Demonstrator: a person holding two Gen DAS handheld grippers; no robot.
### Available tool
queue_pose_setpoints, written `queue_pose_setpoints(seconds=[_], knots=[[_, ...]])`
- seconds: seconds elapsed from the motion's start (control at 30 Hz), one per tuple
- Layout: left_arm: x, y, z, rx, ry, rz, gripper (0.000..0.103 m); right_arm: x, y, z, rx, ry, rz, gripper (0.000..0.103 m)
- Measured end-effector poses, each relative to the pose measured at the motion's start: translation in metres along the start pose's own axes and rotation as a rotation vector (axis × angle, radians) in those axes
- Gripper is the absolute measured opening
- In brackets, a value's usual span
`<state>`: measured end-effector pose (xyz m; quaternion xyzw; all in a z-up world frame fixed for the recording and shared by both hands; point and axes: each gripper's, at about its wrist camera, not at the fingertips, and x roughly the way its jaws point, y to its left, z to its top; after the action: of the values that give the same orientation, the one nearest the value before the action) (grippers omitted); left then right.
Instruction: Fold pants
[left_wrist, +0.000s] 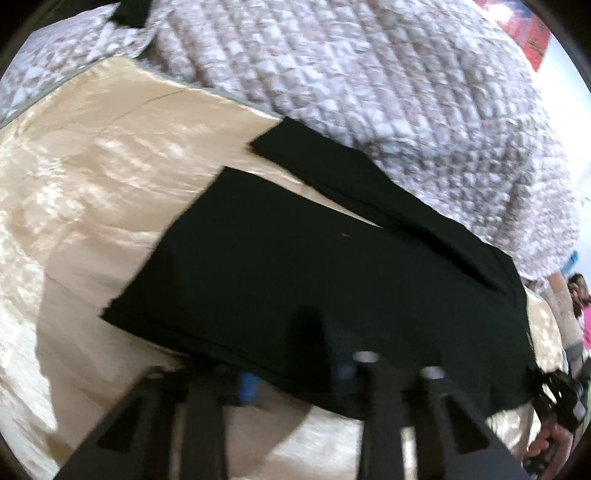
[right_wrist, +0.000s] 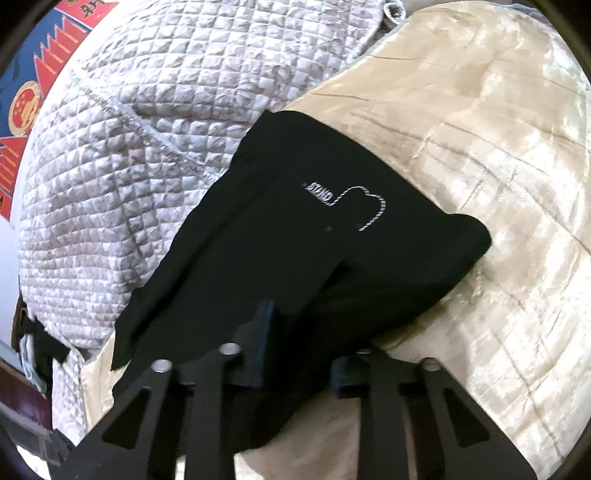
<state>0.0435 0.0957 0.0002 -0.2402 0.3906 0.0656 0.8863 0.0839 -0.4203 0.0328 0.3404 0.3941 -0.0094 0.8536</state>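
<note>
Black pants (left_wrist: 303, 266) lie on a shiny cream bedspread (left_wrist: 92, 177), legs stretching toward the far left. My left gripper (left_wrist: 295, 369) holds the near edge of the pants between its blue-padded fingers (left_wrist: 248, 384), lifted a little off the bed. In the right wrist view the pants (right_wrist: 295, 240) show white "STAND" stitching. My right gripper (right_wrist: 299, 354) is shut on their near edge, the cloth draped over the fingers (right_wrist: 264, 328).
A quilted grey-white blanket (left_wrist: 369, 74) is heaped along the far side of the bed, also in the right wrist view (right_wrist: 129, 129). A red and blue poster (right_wrist: 33, 85) hangs on the wall. A hand holding the other gripper (left_wrist: 554, 406) is at right.
</note>
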Motion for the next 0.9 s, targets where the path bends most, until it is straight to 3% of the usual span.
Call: queue_pose_setpoints(seconds=[0.13, 0.53, 0.73, 0.9], knots=[[-0.001, 0.003, 0.002, 0.001, 0.004, 0.003, 0.004, 0.000, -0.001, 0.001, -0.004, -0.002, -0.005, 0.009], [-0.057, 0.004, 0.001, 0.041, -0.021, -0.030, 0.004, -0.040, 0.011, -0.003, -0.027, 0.021, 0.033, 0.005], [-0.087, 0.021, -0.026, 0.036, -0.016, -0.051, 0.004, -0.073, -0.005, -0.025, -0.017, 0.055, 0.019, 0.005], [-0.081, 0.031, -0.053, 0.041, 0.040, -0.010, 0.004, -0.078, -0.029, -0.048, 0.004, 0.096, -0.045, 0.005]])
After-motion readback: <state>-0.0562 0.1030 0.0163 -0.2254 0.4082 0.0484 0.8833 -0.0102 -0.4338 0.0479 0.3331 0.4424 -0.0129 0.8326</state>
